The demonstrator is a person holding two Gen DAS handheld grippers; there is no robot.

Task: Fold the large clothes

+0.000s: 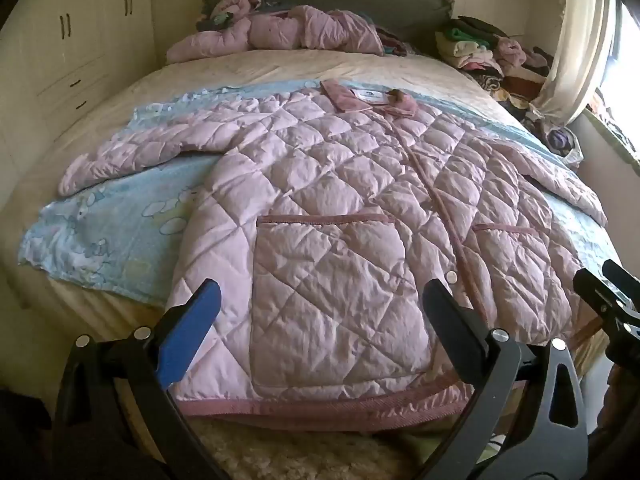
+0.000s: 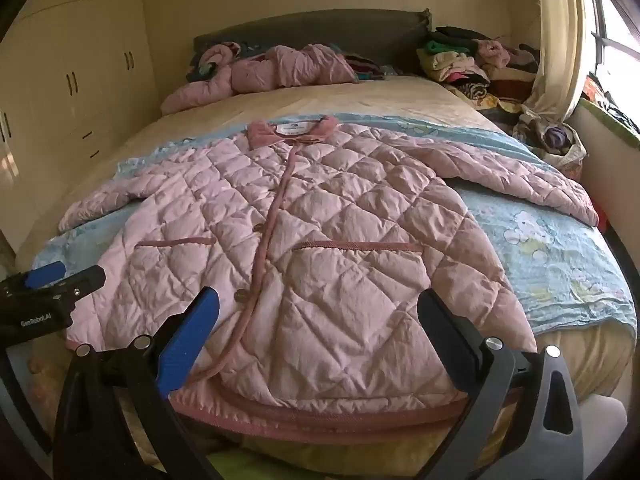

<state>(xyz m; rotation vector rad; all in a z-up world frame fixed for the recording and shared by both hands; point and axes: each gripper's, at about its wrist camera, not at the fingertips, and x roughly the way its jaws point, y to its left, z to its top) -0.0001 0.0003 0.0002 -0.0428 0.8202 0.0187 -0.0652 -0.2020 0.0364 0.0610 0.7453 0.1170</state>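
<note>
Nearest to us, we hold the left gripper (image 1: 322, 304) tilted downward over the near hem of the pink quilted jacket (image 1: 340, 208), its jaws spread wide with nothing between them and no pad touching the fabric. Our right gripper (image 2: 318, 312) is angled down the same way just to the right of it, jaws equally apart and empty, hovering above the hem on the jacket's right half. Each gripper shows at the edge of the other's view, side by side and near each other.

The jacket lies flat, front up and buttoned, on a light blue cartoon blanket (image 2: 560, 248) spread across the bed (image 2: 360, 96), collar (image 2: 292, 128) at the far end and both sleeves stretched outward. Farther off, a crumpled pink garment (image 2: 264, 72) rests by the grey headboard (image 2: 312, 28), and a heap of clothes (image 2: 472, 60) sits at the far right beside the curtain (image 2: 556, 48).
</note>
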